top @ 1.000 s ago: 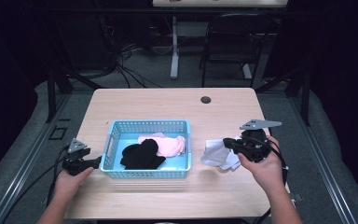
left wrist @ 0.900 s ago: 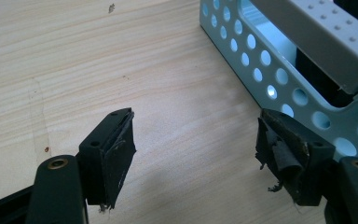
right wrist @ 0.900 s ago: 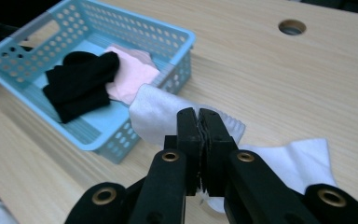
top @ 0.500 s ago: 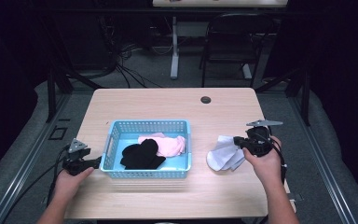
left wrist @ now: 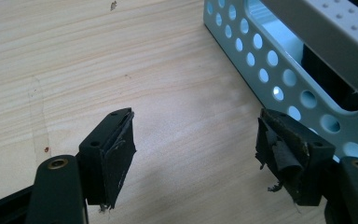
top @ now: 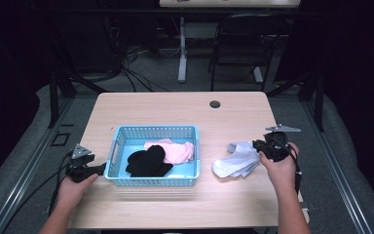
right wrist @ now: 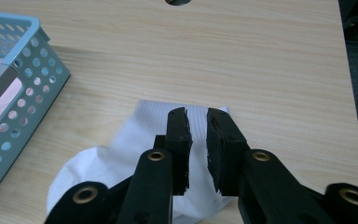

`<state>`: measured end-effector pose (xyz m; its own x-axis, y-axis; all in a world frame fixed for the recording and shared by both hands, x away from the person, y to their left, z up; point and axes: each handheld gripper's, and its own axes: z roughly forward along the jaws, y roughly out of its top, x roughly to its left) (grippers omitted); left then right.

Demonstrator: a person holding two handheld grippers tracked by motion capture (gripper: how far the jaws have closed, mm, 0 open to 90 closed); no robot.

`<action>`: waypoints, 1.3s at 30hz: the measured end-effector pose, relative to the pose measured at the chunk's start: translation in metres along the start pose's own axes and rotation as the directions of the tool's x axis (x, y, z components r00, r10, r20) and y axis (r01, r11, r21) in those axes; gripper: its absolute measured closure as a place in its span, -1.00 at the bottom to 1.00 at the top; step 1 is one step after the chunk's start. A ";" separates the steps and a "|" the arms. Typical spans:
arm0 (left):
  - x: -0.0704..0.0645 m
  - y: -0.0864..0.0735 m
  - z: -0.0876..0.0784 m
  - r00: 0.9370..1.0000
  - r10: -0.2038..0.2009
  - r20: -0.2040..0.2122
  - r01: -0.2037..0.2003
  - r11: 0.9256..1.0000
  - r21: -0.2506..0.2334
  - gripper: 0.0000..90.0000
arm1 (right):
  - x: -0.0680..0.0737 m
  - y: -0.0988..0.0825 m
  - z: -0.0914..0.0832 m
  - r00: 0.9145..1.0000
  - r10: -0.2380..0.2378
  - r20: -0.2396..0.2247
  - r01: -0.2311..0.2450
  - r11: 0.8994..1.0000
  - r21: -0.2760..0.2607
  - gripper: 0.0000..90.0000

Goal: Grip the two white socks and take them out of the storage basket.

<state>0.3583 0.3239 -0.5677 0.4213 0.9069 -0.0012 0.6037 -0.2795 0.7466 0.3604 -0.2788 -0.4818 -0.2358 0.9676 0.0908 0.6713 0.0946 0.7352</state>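
Observation:
A white sock (top: 236, 161) lies flat on the wooden table (top: 175, 107), right of a blue perforated basket (top: 153, 129). My right gripper (top: 259, 146) sits at the sock's right end. Its jaws have just been opening. In the right gripper view a narrow gap shows at the gripper (right wrist: 198, 114), with the white sock (right wrist: 121, 144) lying slack under it and not pinched. A black sock (top: 148, 162) and a pink one (top: 175, 150) lie in the basket. My left gripper (top: 100, 169) rests open by the basket's left wall, and nothing is inside the gripper (left wrist: 196, 126).
The basket wall (left wrist: 279, 65) stands close to the left gripper's right jaw. A round cable hole (top: 215, 104) sits near the table's far edge. Bare wood spreads ahead of the white sock and left of the basket. A chair (top: 238, 44) and cables lie beyond the table.
My right gripper has sunk toward the table with the white sock. The sock now lies spread on the wood and the jaws have parted a little. The left hand has kept still.

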 end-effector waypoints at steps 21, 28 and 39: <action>0.000 -0.002 -0.003 1.000 0.001 -0.005 -0.001 1.000 0.001 -0.38 | 0.013 0.000 -0.004 0.999 -0.032 -0.041 0.030 0.999 -0.036 0.59; 0.000 -0.003 -0.003 1.000 -0.001 -0.006 0.001 1.000 -0.001 -0.38 | 0.029 -0.004 -0.009 0.992 -0.091 -0.087 0.087 0.995 -0.047 0.49; 0.001 -0.003 -0.004 1.000 0.000 -0.007 0.000 1.000 0.002 -0.38 | 0.055 -0.012 -0.009 0.977 -0.165 -0.136 0.158 0.986 -0.062 0.38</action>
<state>0.3543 0.3269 -0.5672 0.4171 0.9089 0.0034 0.6047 -0.2803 0.7455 0.3332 -0.2283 -0.4799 -0.4368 0.8976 0.0587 0.5808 0.2316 0.7804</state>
